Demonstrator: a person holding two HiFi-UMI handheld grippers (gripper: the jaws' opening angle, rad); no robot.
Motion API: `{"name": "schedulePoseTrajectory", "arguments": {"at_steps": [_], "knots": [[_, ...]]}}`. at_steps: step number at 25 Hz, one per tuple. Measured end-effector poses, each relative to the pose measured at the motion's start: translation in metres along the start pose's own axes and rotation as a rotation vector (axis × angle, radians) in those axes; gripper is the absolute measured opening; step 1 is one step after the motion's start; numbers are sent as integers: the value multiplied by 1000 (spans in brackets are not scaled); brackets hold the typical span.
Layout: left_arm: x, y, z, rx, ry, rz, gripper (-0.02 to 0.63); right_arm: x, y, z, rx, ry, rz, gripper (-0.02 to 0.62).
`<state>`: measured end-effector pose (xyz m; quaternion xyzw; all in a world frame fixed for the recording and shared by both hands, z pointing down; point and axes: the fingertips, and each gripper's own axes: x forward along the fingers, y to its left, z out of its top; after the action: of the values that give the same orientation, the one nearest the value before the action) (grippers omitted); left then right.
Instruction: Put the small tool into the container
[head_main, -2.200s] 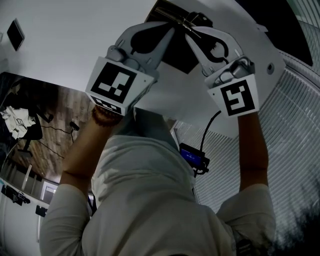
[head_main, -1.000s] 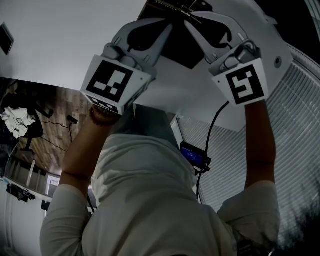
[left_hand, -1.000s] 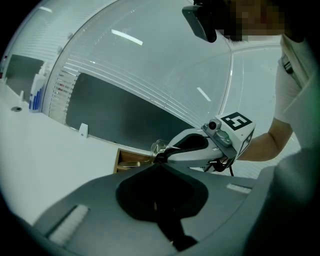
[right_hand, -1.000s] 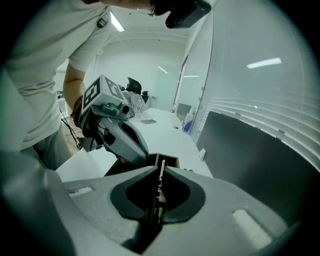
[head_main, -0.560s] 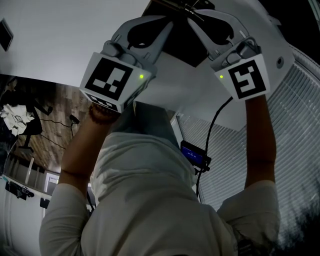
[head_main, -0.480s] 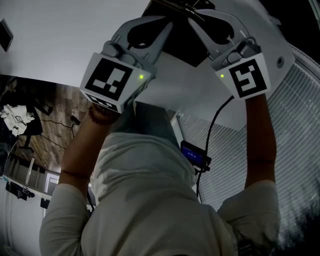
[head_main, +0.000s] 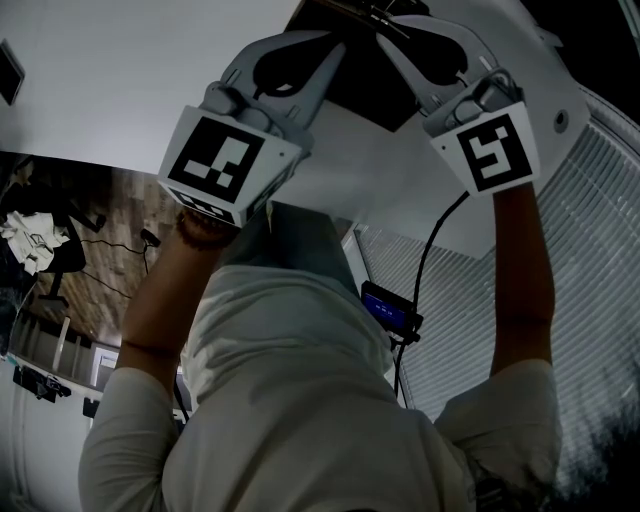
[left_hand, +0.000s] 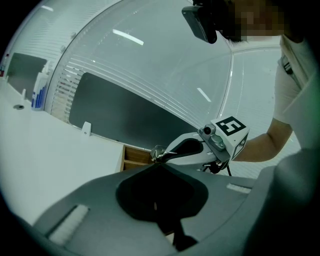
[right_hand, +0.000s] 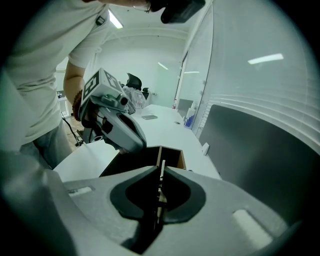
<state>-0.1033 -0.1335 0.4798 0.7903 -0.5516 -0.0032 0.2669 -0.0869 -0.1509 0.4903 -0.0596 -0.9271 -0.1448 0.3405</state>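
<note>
At top of head view: L gripper (head_main: 338, 50) & R gripper (head_main: 386, 26) both reach fwd, tips near each other over a dark open container (head_main: 365, 100) set in the white surface (head_main: 120, 90).
Head view, small tool: we see thin metal (head_main: 372, 12) at the R tips, over the container mouth; can't tell how deep it sits.
Head view, person: pale shirt (head_main: 290, 400) fills the lower frame, forearms bare.
L gripper view, L fingers: closed, tips touching (left_hand: 158, 165); we see nothing gripped btwn them.
L gripper view, R gripper: just past the L tips (left_hand: 159, 154), shiny tool end at its nose, wooden container wall (left_hand: 132, 159) right beside.
L gripper view, backgrnd: surface runs off left, bottle (left_hand: 39, 92) at far edge, dark panel (left_hand: 130, 120) behind.
R gripper view, R fingers: nearly closed (right_hand: 160, 169), clamped on the small tool (right_hand: 159, 192), a thin flat strip seen edge-on, upright btwn the pads, poking past the tips.
R gripper view, container: wooden walls (right_hand: 180, 159), dark inside, straight ahead under the tool's tip.
R gripper view, L gripper: at left, tips (right_hand: 134, 145) over the container's near-left edge, apart from the tool.
</note>
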Motion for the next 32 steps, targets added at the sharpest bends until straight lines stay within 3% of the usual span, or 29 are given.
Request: {"name": "schedulePoseTrajectory", "arguments": {"at_steps": [25, 32], "knots": [[-7, -1, 4, 2, -14, -8, 3, -2, -5, -4, 8, 12, -28, 34], [-9, 0, 4, 6, -16, -5, 3, -4, -5, -5, 10, 16, -35, 66]]}}
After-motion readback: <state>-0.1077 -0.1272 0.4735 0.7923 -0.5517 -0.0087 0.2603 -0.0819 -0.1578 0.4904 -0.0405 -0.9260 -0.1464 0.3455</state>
